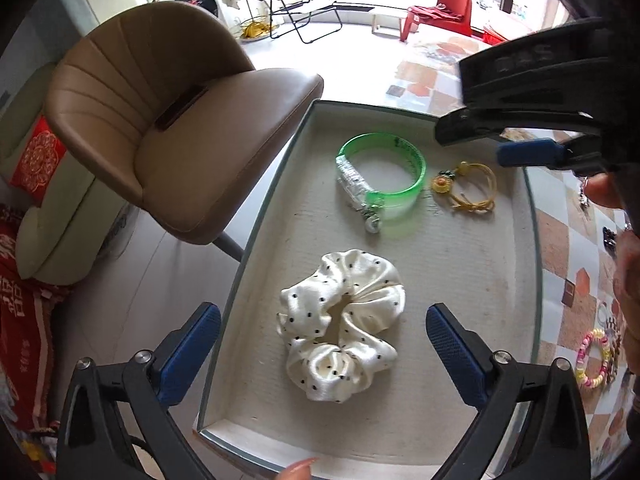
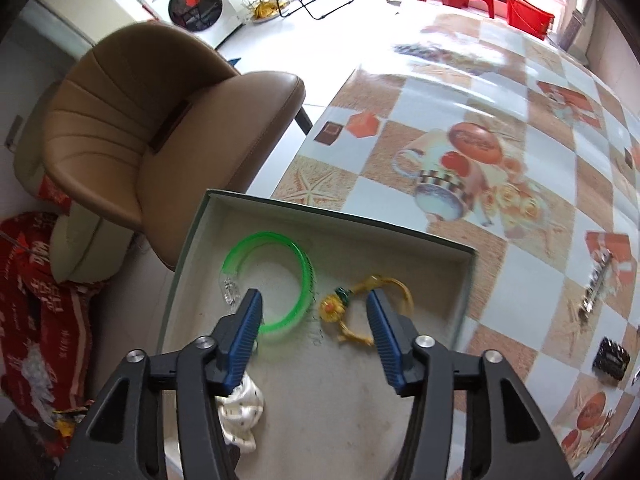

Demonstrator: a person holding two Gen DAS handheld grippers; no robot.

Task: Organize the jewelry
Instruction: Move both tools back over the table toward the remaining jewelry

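A shallow beige box lies at the table's left edge. In it are a white polka-dot scrunchie, a green bangle and a yellow flower hair tie. My left gripper is open and empty, its jaws either side of the scrunchie, just above it. My right gripper is open and empty, above the box over the yellow hair tie; it shows in the left wrist view at the upper right.
A brown chair stands close to the table's left side. On the patterned tablecloth to the right lie a pastel bead bracelet, a silver hair clip and a black clip.
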